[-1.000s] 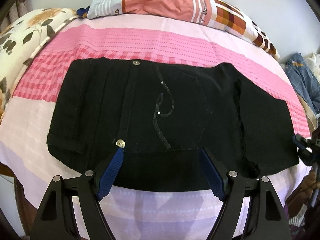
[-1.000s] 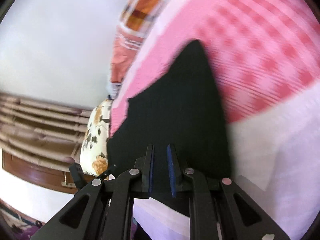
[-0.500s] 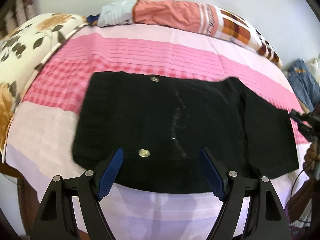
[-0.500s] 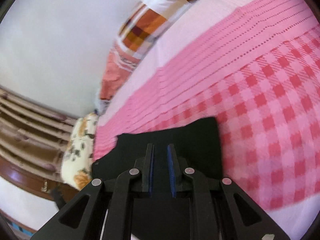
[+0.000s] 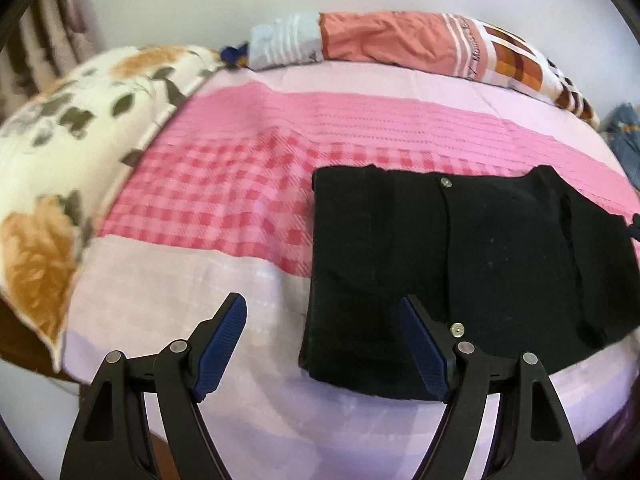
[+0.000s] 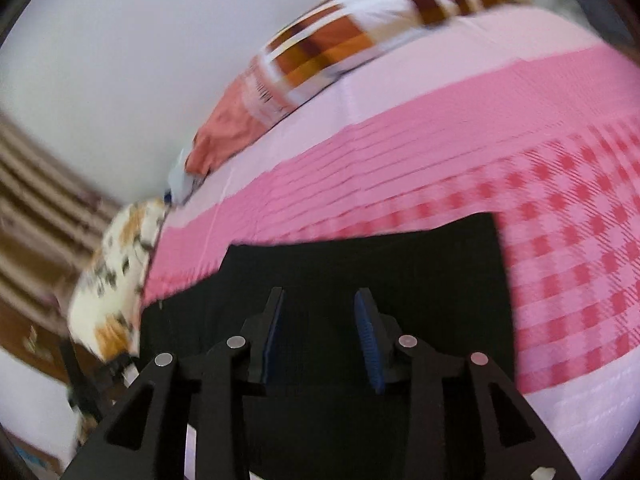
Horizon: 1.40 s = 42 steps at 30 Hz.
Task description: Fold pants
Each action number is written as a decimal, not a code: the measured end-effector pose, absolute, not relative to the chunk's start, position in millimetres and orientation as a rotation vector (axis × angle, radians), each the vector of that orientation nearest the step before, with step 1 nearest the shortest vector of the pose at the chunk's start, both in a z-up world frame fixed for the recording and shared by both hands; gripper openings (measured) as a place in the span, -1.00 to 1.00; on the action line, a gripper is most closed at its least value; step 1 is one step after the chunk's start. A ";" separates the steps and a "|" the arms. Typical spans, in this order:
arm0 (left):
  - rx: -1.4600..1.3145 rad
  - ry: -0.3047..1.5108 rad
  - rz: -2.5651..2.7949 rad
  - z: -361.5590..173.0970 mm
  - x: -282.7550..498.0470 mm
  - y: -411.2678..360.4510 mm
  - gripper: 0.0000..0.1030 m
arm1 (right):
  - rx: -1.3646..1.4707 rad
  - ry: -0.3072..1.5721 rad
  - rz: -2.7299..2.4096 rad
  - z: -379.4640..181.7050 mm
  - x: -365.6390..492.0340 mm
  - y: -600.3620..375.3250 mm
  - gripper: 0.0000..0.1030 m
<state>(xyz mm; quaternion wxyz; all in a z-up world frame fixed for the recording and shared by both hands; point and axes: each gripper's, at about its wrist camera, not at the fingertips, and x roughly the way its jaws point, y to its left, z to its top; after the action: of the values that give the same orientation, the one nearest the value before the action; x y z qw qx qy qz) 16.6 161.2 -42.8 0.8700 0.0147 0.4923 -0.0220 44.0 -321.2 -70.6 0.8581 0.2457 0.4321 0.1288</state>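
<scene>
We see bed (image 5: 360, 120) under pink sheet: pale lilac bands at near and far edges, striped pink then red-pink check band across middle. Black pants (image 5: 460, 264) lie flat on it, folded into compact block, on right half in our left-wrist view, spanning check band and near pale band. Floral pillow (image 5: 60, 184) rests at left end. Long bolster (image 5: 400, 40), salmon with orange-brown checks, lies along far edge by wall. In our right-wrist view, pants (image 6: 360, 264) fill foreground, blurred.

A home bedroom: bed (image 5: 248, 208) with pink checked sheet, floral pillow (image 5: 60, 168)
</scene>
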 end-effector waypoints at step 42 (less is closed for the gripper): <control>-0.481 1.338 -1.022 -106.6 134.5 244.9 0.60 | 0.600 1.167 0.288 -85.7 68.3 -200.7 0.33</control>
<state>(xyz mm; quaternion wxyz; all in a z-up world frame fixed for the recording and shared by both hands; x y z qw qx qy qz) 134.5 244.9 -106.6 0.6407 -0.2109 0.5866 -0.4483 68.3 -200.7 -85.7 0.7827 0.2779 0.5408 0.1333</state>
